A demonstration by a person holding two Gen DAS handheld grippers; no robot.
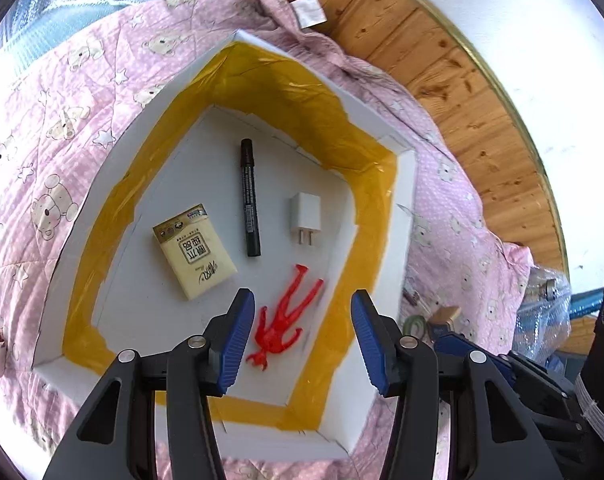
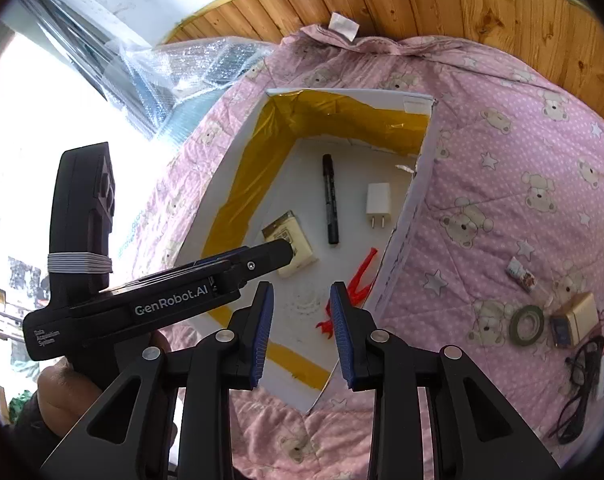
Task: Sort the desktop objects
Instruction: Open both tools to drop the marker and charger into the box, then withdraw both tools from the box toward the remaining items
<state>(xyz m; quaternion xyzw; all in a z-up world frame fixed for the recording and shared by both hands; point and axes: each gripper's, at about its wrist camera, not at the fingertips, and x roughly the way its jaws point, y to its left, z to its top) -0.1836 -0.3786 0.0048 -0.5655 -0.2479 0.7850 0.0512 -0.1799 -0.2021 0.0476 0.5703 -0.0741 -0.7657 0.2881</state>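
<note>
We held the left gripper (image 1: 302,332) over the near end of the white foam box (image 1: 406,200), its blue-padded jaws spread wide and empty, with the red toy figure (image 1: 286,320) lying on the box floor right between them in that view. Our right gripper (image 2: 300,330) hung just beside it, jaws also parted with nothing in them, above the box's near right corner. Beyond the figure, the floor of the box carried a yellow tissue pack (image 1: 194,250) on the left, a black marker (image 1: 249,198) in the middle and a white plug charger (image 1: 304,219) on the right, all apart from one another. Yellow tape (image 1: 294,92) lined the inner walls. The box sat on a pink bear-print quilt (image 2: 502,184). Out on the quilt, well to the right, lay a green tape roll (image 2: 527,325), a small gold box (image 2: 578,316), a small wrapped packet (image 2: 521,270) and black glasses (image 2: 582,384).
</note>
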